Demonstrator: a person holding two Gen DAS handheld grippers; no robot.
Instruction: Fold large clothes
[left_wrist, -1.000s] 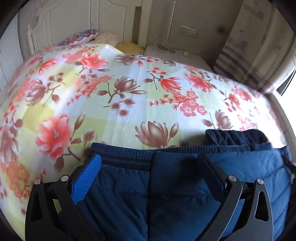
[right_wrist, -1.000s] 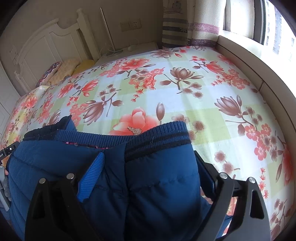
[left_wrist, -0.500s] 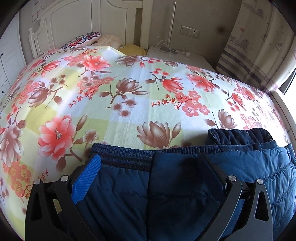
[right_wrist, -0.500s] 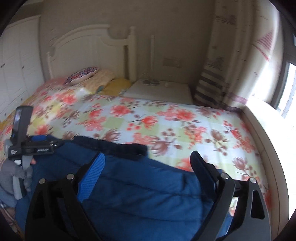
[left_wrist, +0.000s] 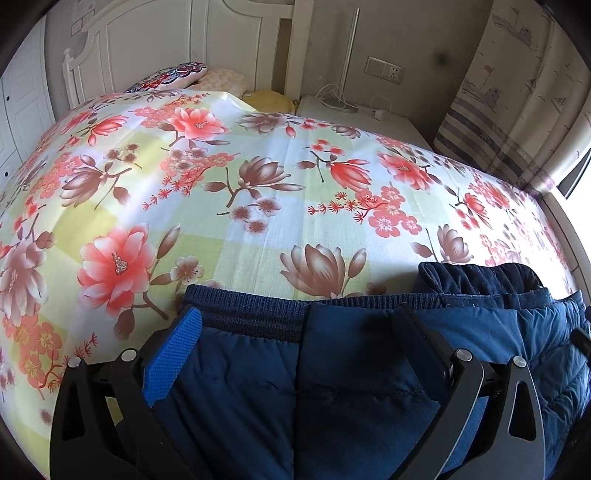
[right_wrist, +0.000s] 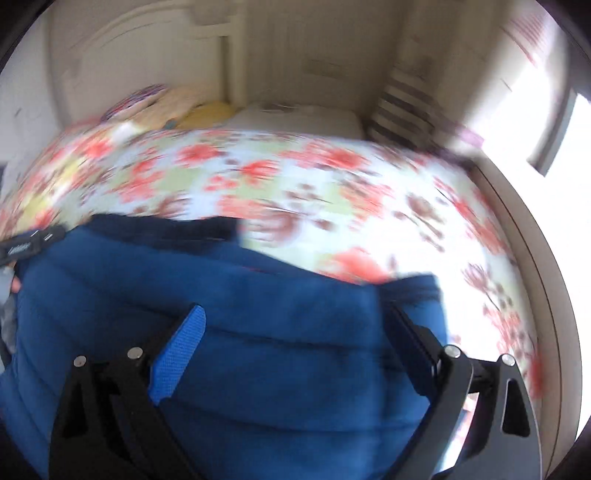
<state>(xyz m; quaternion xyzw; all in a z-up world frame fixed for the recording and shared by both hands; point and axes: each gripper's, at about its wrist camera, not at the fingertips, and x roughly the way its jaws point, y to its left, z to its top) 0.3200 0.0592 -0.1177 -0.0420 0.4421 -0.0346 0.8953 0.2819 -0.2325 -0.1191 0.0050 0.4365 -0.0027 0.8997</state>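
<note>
A dark blue padded jacket (left_wrist: 351, 387) lies on the flowered bed sheet (left_wrist: 258, 184), its ribbed hem (left_wrist: 251, 314) turned toward the headboard. My left gripper (left_wrist: 295, 317) sits low over the hem with its fingers spread wide, and the fabric fills the gap and runs on past the right finger. The right wrist view is blurred by motion. There the jacket (right_wrist: 277, 295) spans the lower half of the frame. My right gripper (right_wrist: 291, 314) has its fingers spread wide over it. A hem corner (right_wrist: 421, 284) shows just above the right finger.
Pillows (left_wrist: 166, 75) and a white headboard (left_wrist: 147, 44) stand at the far end. A white nightstand (left_wrist: 354, 114) carries a lamp pole and cables. A striped curtain (left_wrist: 509, 92) and a window ledge (right_wrist: 535, 258) border the bed's right side. The other tool's black housing (right_wrist: 29, 243) shows at the left edge.
The right wrist view swung up and back from a close look down at the hem to a wider, blurred view of the bed. The left view barely shifted.
</note>
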